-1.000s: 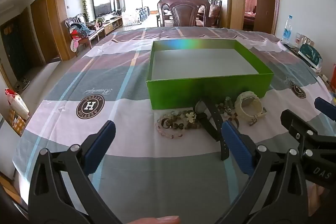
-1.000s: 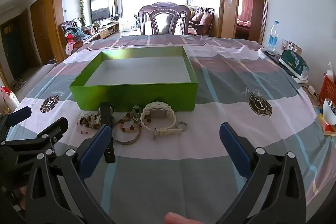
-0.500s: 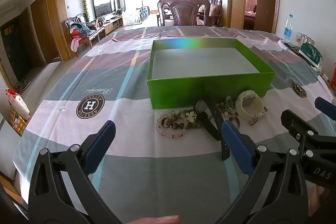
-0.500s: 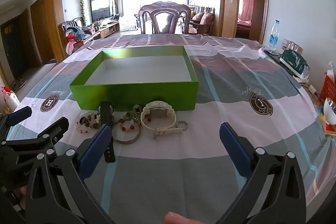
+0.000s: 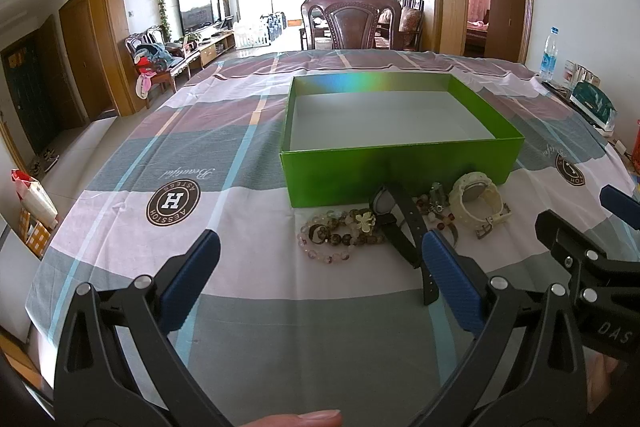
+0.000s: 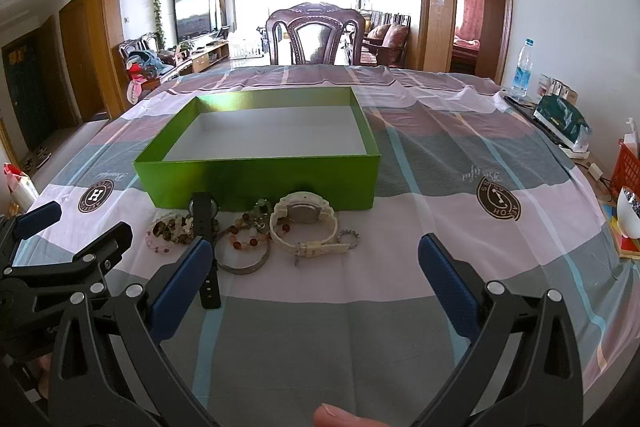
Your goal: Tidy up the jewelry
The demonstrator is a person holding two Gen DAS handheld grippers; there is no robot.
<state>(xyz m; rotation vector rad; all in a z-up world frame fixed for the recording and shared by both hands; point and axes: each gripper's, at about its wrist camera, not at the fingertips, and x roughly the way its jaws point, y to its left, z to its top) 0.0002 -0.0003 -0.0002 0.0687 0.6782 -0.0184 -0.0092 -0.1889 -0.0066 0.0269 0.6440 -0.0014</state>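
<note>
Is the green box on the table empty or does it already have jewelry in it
Empty. The open green cardboard box shows a bare white floor in both views; the watches and bracelets lie outside, before its front wall.

Both grippers (image 5: 320, 259) (image 6: 314, 259) agape (seemingly empty)

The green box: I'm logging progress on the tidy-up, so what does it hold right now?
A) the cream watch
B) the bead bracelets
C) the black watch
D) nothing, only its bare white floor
D: the green box shows only its bare white floor, while the cream watch, the bead bracelets and the black watch lie on the tablecloth in front of it.
</note>
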